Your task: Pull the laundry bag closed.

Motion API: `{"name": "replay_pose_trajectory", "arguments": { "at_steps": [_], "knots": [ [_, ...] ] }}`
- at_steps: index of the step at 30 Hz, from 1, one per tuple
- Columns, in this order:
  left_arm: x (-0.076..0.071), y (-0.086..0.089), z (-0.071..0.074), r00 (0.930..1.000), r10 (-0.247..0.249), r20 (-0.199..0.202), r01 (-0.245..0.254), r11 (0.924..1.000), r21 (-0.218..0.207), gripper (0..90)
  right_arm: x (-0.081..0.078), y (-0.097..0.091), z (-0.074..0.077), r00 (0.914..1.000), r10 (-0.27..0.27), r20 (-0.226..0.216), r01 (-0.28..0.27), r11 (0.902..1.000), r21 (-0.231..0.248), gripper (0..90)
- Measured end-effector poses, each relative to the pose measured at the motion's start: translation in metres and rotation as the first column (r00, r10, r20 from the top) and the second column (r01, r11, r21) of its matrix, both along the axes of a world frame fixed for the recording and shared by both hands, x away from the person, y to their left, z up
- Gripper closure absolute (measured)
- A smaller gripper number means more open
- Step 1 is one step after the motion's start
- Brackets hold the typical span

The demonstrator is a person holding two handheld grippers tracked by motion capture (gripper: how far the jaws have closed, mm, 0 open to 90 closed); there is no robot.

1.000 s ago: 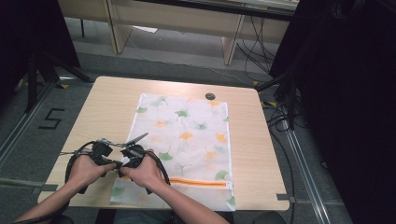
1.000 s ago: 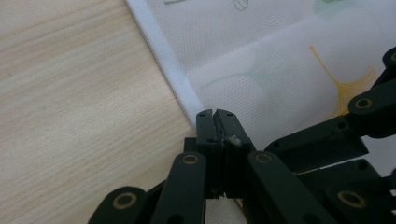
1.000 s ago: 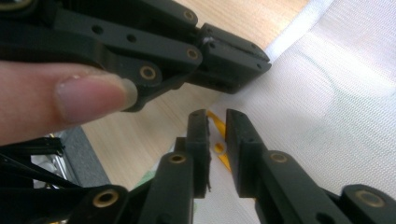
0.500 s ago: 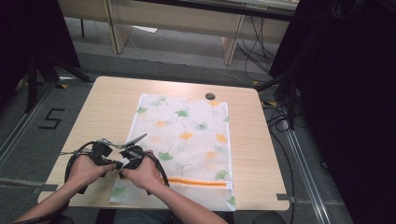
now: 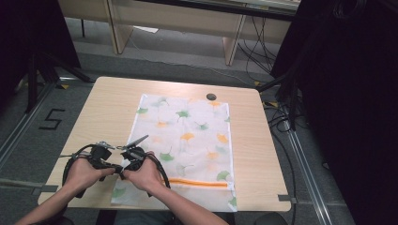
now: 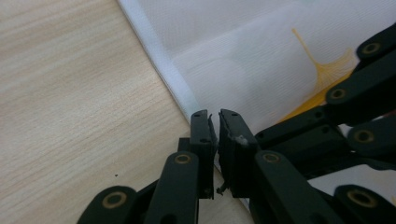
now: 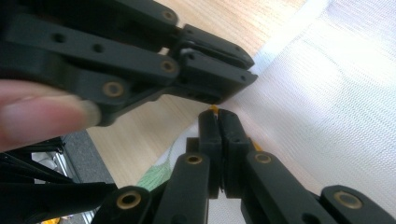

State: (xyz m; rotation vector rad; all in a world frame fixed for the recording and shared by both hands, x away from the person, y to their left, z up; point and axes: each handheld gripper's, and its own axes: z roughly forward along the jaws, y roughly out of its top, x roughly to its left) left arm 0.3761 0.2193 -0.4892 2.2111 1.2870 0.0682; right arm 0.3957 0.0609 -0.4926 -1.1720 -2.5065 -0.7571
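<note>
At the near left corner of the pale wood-grain table (image 5: 112,103), my right gripper (image 7: 218,114) pinches the white hemmed edge of the thin mesh laundry bag printed with green and orange ginkgo leaves (image 5: 192,136), jaws pressed together on the fabric. My left gripper (image 6: 214,116), jaws just eased a narrow slit apart, straddles the same hem. The bag lies flat, long axis running away from me, orange zipper band nearest me. A "5" marks the floor.
</note>
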Motion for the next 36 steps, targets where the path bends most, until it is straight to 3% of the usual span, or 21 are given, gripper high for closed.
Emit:
{"name": "replay_pose_trajectory", "arguments": {
  "at_steps": [3,5,6,7,8,10,11,14,15,16,20,22,23,25,26,28,29,31,33,36],
  "knots": [
    [-0.003,-0.001,-0.001,1.0,-0.003,-0.005,0.003,0.9998,0.017,84.4,0.002,-0.002,-0.003,0.9985,0.036,0.042,-0.037,0.9993,0.005,90.0],
    [-0.002,0.0,-0.003,0.9997,-0.016,-0.021,0.016,0.9997,0.016,84.8,0.0,0.0,-0.002,0.9996,0.019,0.02,-0.019,0.9998,0.007,90.0],
    [0.0,0.003,-0.002,0.9981,-0.051,-0.034,0.052,0.9977,0.043,85.0,0.0,0.0,-0.002,0.9996,0.019,0.02,-0.019,0.9998,0.006,90.0],
    [-0.001,-0.002,-0.004,0.9999,-0.007,-0.016,0.007,0.9998,0.018,85.7,0.0,0.0,-0.003,0.9996,0.008,0.029,-0.009,0.9997,0.021,90.0],
    [0.0,-0.003,-0.005,0.9991,-0.036,-0.02,0.037,0.9984,0.042,87.0,0.0,0.0,-0.004,0.9995,0.01,0.029,-0.011,0.9998,0.019,90.0],
    [0.0,-0.004,-0.004,0.999,-0.04,-0.018,0.041,0.9978,0.052,87.7,-0.001,0.0,-0.004,0.9996,0.009,0.025,-0.009,0.9998,0.015,90.0],
    [-0.001,-0.007,-0.005,1.0,-0.008,0.0,0.008,0.9985,0.054,88.4,-0.001,0.001,-0.003,0.9998,-0.001,0.019,0.001,1.0,0.009,90.0],
    [-0.002,-0.008,-0.006,0.9998,-0.013,0.016,0.012,0.9981,0.061,89.7,0.0,0.0,-0.003,0.9993,0.016,0.032,-0.016,0.9998,0.015,90.0],
    [-0.003,-0.009,-0.006,0.9996,-0.019,0.021,0.017,0.9974,0.07,89.8,0.0,0.0,-0.001,0.9996,0.017,0.022,-0.017,0.9998,-0.005,90.0],
    [-0.004,-0.01,-0.005,0.9992,-0.03,0.025,0.028,0.9957,0.088,89.8,-0.002,0.004,0.001,0.9995,-0.031,-0.007,0.031,0.9993,0.022,90.0],
    [-0.005,-0.012,-0.005,0.9985,-0.034,0.043,0.029,0.9943,0.103,90.0,-0.002,0.003,0.002,0.9986,-0.049,-0.023,0.049,0.9983,0.03,90.0],
    [-0.005,-0.012,-0.006,0.9982,-0.032,0.051,0.027,0.9954,0.092,90.0,-0.003,0.004,0.004,0.9968,-0.072,-0.035,0.072,0.9972,0.018,90.0],
    [-0.005,-0.011,-0.006,0.9985,-0.036,0.042,0.032,0.9955,0.089,90.0,-0.002,0.002,0.005,0.9989,-0.043,-0.018,0.043,0.9991,0.001,90.0],
    [-0.005,-0.011,-0.006,0.9985,-0.036,0.041,0.033,0.996,0.084,90.0,-0.001,0.003,0.005,0.9989,-0.045,-0.015,0.044,0.999,-0.011,90.0],
    [-0.004,-0.01,-0.007,0.9986,-0.035,0.039,0.031,0.9962,0.081,90.0,0.0,0.002,0.004,0.9995,-0.032,-0.001,0.032,0.9985,-0.045,90.0],
    [-0.005,-0.011,-0.006,0.9985,-0.037,0.041,0.033,0.9961,0.081,90.0,-0.001,0.002,0.005,0.9996,-0.027,0.007,0.027,0.999,-0.037,90.0],
    [-0.005,-0.011,-0.006,0.9984,-0.044,0.036,0.041,0.9954,0.087,90.0,-0.002,0.002,0.007,0.999,-0.039,-0.022,0.038,0.9986,-0.038,90.0],
    [-0.005,-0.011,-0.006,0.9983,-0.043,0.038,0.04,0.9953,0.089,90.0,-0.002,0.002,0.009,0.9978,-0.055,-0.037,0.054,0.9977,-0.042,90.0],
    [-0.005,-0.01,-0.006,0.9986,-0.039,0.035,0.036,0.9959,0.083,90.0,0.0,0.0,0.006,0.9976,-0.062,-0.029,0.063,0.998,0.009,90.0],
    [-0.005,-0.011,-0.006,0.9988,-0.032,0.037,0.029,0.9955,0.09,90.0,0.001,-0.003,0.006,0.9995,-0.025,0.019,0.025,0.9997,0.007,90.0]
  ]
}}
